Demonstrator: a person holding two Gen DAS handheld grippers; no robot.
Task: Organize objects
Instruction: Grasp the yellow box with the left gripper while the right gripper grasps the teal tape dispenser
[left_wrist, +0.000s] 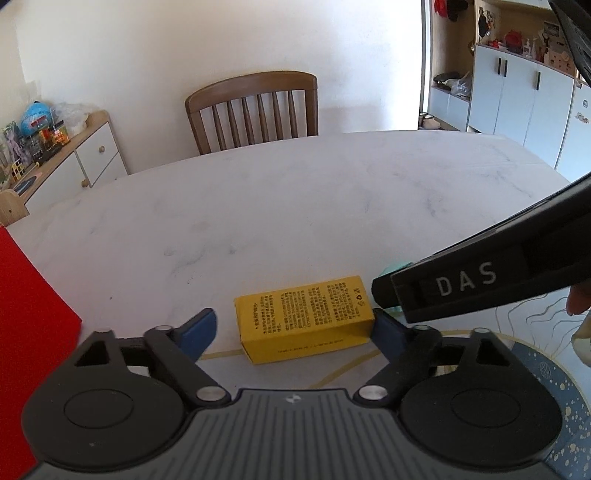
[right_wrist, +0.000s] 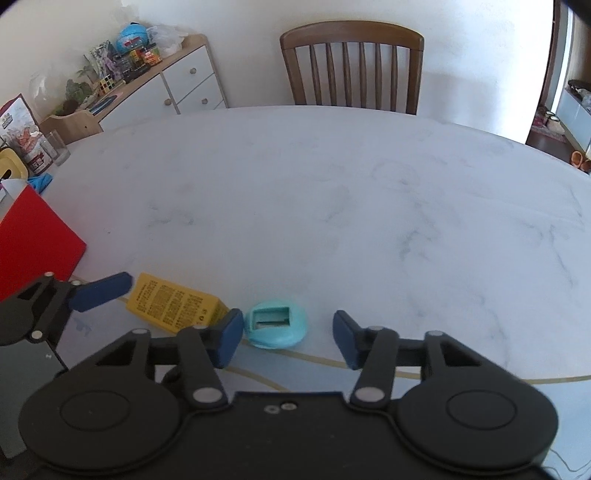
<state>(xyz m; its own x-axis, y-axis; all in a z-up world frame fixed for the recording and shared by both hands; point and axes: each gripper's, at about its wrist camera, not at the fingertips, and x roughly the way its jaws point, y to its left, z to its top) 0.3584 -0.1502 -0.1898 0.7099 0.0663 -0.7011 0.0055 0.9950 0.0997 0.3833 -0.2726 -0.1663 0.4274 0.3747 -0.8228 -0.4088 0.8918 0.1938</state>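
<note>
Table (left_wrist: 295, 192): white marble
Yellow box (left_wrist: 304, 317): small print, unreadable
Right gripper (right_wrist: 288, 334): "DAS"; fingers apart around teal item (right_wrist: 276, 325)
Left gripper (left_wrist: 295, 326): wide, straddling box

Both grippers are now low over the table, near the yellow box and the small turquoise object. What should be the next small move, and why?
Probably close both. The left gripper brackets the yellow box: one finger seems to touch its end, the other stands clear. The right gripper has the turquoise object between its fingers, off-centre, with a gap on one side. Neither yet grips.
</note>
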